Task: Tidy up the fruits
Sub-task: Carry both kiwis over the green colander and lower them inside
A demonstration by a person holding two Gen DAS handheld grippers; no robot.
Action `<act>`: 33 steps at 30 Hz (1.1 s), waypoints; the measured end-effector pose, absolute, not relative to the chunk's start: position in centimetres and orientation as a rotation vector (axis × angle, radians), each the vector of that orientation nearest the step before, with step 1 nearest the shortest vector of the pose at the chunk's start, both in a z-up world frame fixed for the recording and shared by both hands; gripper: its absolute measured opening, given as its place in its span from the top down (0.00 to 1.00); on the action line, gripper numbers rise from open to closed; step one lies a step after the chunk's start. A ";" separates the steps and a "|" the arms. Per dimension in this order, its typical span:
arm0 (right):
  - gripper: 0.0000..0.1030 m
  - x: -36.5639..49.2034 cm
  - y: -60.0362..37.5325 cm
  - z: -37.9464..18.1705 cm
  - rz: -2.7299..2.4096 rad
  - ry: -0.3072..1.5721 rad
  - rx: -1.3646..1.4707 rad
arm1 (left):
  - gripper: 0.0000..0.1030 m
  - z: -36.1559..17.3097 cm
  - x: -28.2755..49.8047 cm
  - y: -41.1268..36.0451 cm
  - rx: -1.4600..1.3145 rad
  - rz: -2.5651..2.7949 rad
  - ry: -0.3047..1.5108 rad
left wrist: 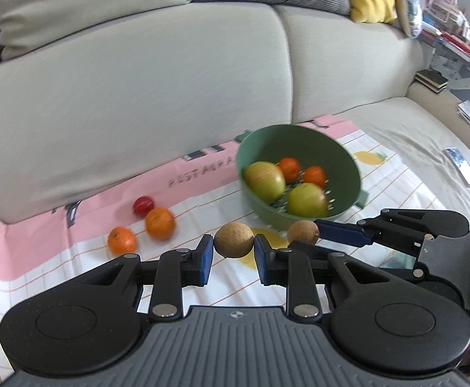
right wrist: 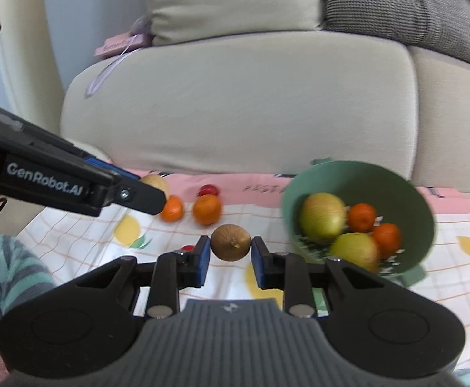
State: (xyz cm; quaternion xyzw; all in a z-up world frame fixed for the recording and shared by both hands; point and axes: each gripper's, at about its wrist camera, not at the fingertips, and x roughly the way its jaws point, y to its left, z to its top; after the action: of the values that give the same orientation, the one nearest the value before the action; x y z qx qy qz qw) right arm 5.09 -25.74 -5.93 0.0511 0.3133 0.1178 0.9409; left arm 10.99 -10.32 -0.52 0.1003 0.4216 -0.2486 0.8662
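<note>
Between my left gripper [left wrist: 234, 251] pads sits one brown kiwi [left wrist: 234, 239], clamped; my right gripper [right wrist: 230, 253] clamps another [right wrist: 231, 242], green colander [right wrist: 422, 206] just up-right

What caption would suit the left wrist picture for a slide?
Left tool grips a brown fruit beside a green colander of apples and tangerines.

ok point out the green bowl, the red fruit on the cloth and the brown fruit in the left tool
green plastic colander bowl [left wrist: 302, 142]: left wrist view, bare inner back wall.
small red round fruit [left wrist: 143, 205]: left wrist view, middle of its top.
brown round fruit [left wrist: 234, 240]: left wrist view, centre, between the left tool's blue pads.
</note>
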 end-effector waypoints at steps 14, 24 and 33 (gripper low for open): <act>0.76 5.6 -31.9 -6.1 0.051 0.601 0.122 | 0.71 -1.1 12.8 -16.6 0.249 -0.614 0.913; 0.76 8.2 -33.9 -8.0 -0.008 0.659 0.029 | 0.71 -3.7 15.4 -19.4 0.300 -0.628 0.968; 0.76 11.6 -35.0 -10.0 -0.039 0.784 -0.077 | 0.71 -6.8 18.0 -20.4 0.317 -0.610 1.018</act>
State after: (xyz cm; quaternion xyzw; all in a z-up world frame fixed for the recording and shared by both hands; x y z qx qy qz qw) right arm 11.64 -34.96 -9.97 -0.0374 0.3819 -0.0188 0.9233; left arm 17.98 -20.36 -6.80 0.1486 0.4777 -0.2861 0.8172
